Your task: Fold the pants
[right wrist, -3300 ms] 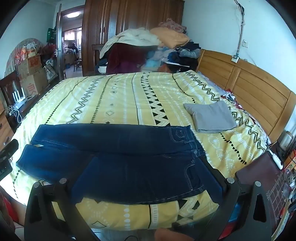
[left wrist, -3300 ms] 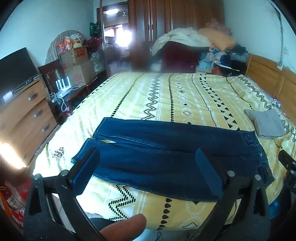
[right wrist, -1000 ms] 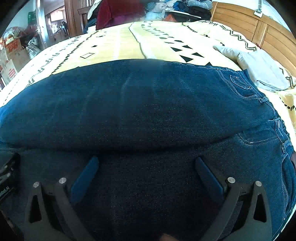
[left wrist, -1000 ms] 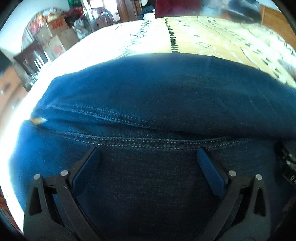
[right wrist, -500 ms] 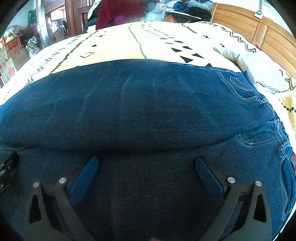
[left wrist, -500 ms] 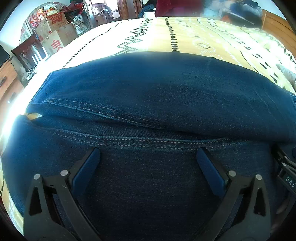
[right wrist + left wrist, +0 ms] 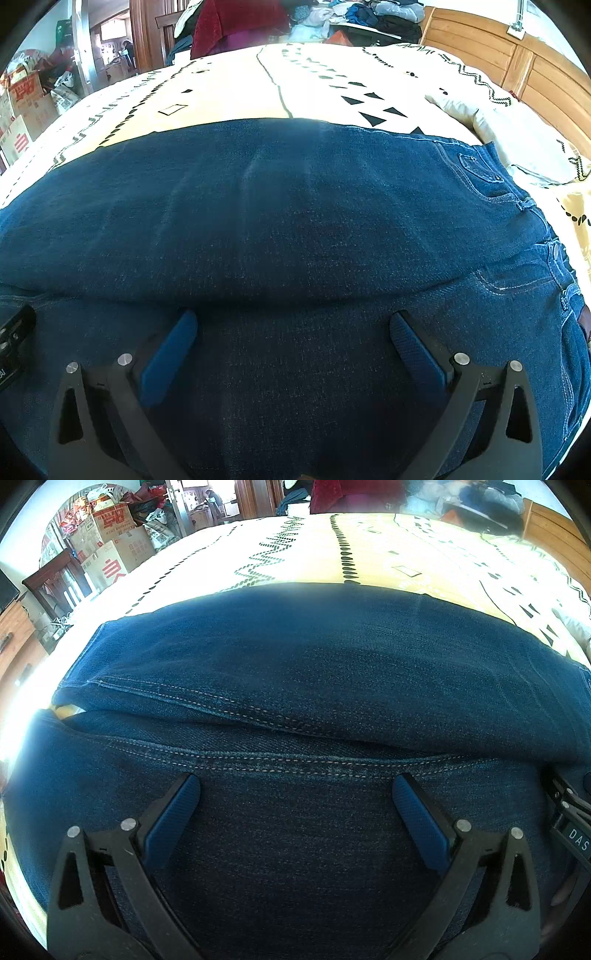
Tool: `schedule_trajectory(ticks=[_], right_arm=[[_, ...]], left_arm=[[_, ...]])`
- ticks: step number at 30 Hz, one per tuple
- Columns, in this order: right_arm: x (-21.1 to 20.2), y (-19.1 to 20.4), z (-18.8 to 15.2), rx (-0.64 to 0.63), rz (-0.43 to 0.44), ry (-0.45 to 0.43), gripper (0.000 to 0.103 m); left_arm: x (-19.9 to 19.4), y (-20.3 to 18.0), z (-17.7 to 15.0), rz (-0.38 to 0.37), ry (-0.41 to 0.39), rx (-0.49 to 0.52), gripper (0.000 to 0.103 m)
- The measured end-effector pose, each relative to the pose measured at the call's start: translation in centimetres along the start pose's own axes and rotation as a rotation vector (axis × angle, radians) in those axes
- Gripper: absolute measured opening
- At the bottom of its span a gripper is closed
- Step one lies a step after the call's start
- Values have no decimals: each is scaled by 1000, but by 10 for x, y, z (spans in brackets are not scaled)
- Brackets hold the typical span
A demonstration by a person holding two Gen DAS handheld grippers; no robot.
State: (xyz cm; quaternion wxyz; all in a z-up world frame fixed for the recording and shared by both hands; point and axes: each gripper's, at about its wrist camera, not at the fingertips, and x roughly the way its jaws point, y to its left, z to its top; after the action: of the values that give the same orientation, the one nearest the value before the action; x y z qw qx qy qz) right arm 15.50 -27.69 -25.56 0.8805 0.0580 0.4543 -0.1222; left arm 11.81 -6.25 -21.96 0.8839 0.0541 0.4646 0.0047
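Pants (image 7: 314, 664) of dark blue denim lie flat across the near side of the bed (image 7: 388, 550), on its yellow patterned cover, the two legs side by side. From the left wrist view the leg hems sit off to the left, with a sliver of yellow cover showing between them. From the right wrist view the waistband and pockets are at the right, close to a pale pillow (image 7: 517, 147).

Left gripper (image 7: 295, 801) hangs low over the near leg, its blue-padded fingers (image 7: 173, 812) spread wide and holding nothing. Right gripper (image 7: 293, 339) sits the same way over the thigh part, fingers (image 7: 413, 347) wide apart, nothing between them. Cardboard boxes (image 7: 110, 542) are stacked beyond the bed on the left; a wooden headboard (image 7: 535, 66) stands at the right.
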Motion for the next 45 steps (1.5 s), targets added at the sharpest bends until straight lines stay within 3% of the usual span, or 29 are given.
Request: schedule_trajectory(ticks=[45], right_arm=[[0,-1,1,16,23,-5,103]], left_arm=[[0,1,2,-1,2,1,103]])
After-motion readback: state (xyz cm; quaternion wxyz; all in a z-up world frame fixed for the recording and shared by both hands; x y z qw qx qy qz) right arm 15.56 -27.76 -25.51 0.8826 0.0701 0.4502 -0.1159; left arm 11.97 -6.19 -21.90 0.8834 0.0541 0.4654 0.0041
